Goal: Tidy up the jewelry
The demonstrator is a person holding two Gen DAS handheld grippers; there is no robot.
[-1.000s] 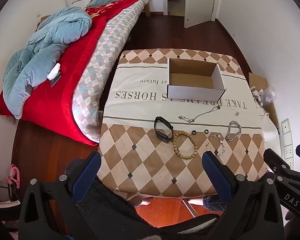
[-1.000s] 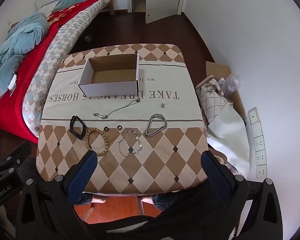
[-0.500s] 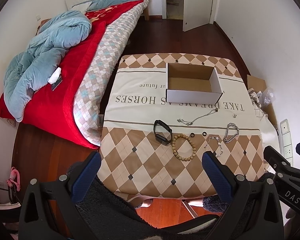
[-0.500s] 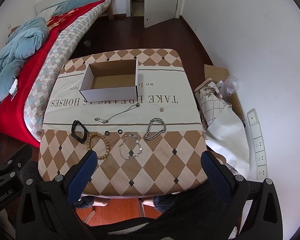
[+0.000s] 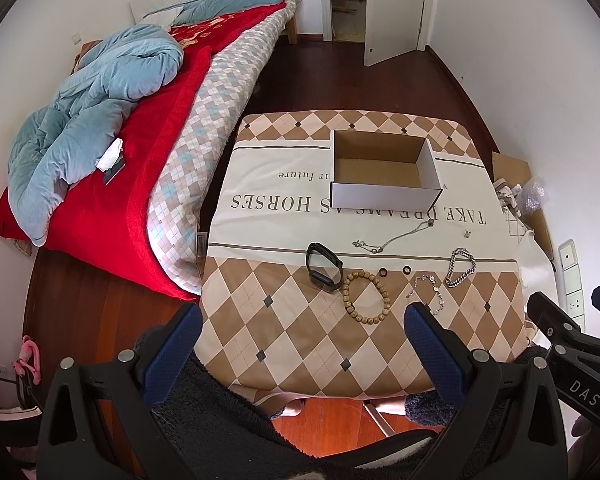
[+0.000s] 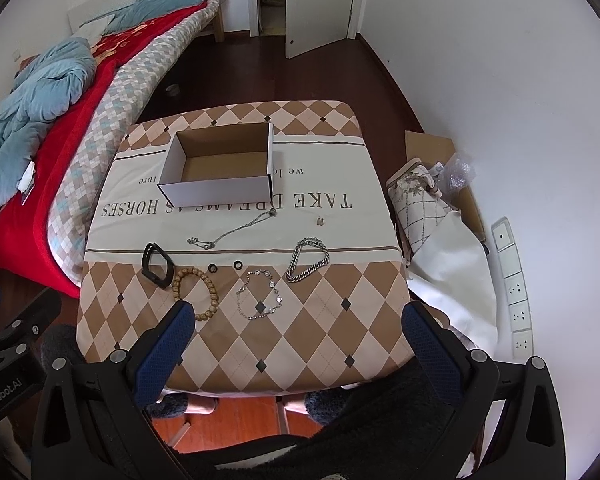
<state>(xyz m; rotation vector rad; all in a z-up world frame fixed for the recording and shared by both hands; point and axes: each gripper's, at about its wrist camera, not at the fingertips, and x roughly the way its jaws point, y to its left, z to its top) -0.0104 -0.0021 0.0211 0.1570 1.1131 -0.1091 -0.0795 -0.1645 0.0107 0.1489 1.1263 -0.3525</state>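
Jewelry lies in a row on the checked tablecloth [image 5: 284,332]: a black band [image 5: 324,268], a wooden bead bracelet [image 5: 366,297], two small black rings [image 5: 383,272], a thin silver bracelet [image 6: 260,294], a thick silver chain bracelet [image 6: 307,265], a thin necklace [image 6: 232,232] and a small earring [image 6: 320,221]. An open white cardboard box [image 5: 384,176] stands empty behind them; it also shows in the right wrist view [image 6: 220,170]. My left gripper [image 5: 302,340] and right gripper [image 6: 294,338] are both open and empty, held high above the table's near edge.
A bed [image 5: 112,128] with a red blanket and blue duvet stands left of the table. Bags and cardboard [image 6: 436,208] lie on the floor at the right by the white wall. An open door [image 5: 392,4] is at the far end.
Both grippers have risen and drawn back from the table, so the table and jewelry look smaller and farther. Nothing on the table has moved.
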